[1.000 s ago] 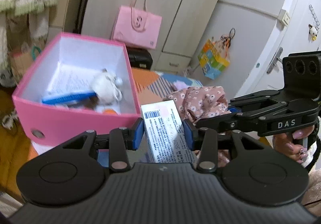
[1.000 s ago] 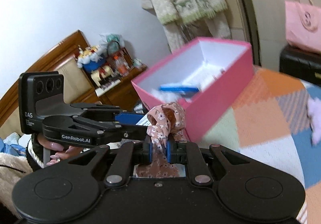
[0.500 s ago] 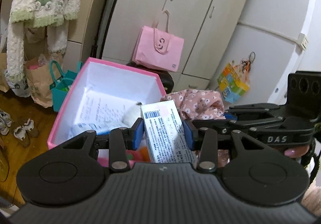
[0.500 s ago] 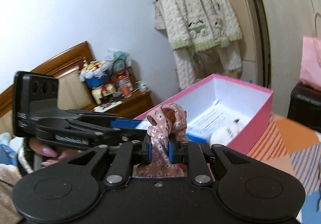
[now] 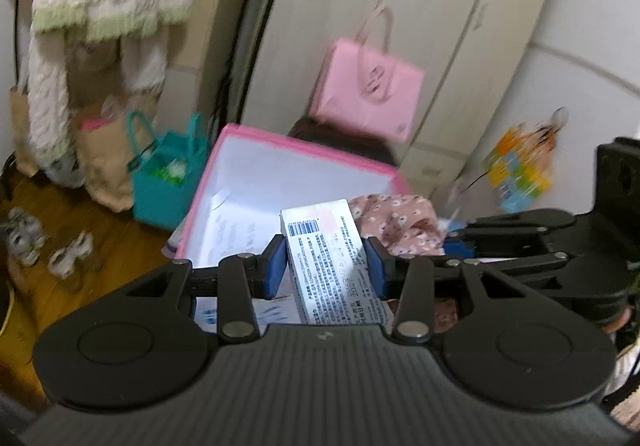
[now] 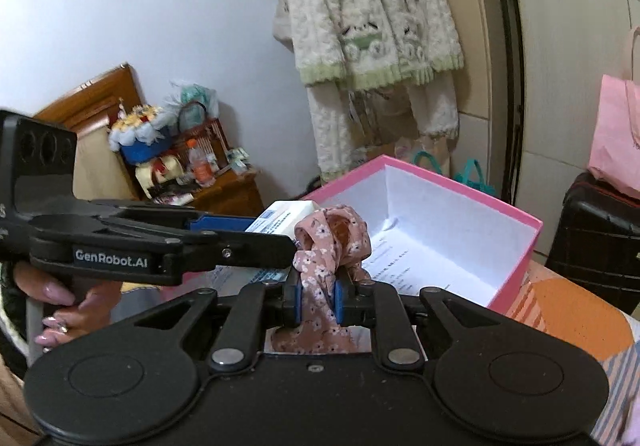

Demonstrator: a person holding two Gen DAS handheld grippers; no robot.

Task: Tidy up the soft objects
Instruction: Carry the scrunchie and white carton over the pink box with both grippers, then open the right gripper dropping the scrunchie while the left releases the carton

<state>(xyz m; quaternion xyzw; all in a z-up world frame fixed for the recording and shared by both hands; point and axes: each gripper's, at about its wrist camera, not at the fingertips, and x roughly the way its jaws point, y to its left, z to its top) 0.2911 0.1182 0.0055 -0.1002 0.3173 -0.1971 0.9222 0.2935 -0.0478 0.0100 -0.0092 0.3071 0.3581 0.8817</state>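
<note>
**Both claws loaded above the pink box**

The left claw sits at lower centre of the left wrist frame, its blue pads clamped on the sides of a white printed carton that stands upright between them. The carton is held above the near edge of the open pink box, which fills the middle of the frame.

In the right wrist frame the right claw is at lower centre, pinched tight on a pink floral cloth that bunches up above the pads. The cloth hangs over the near part of the pink box.

The two tools are level and side by side, the left one reaching in from the left edge of the right wrist frame, gripped by a hand with painted nails at lower left. The left wrist picture is blurred.
</note>
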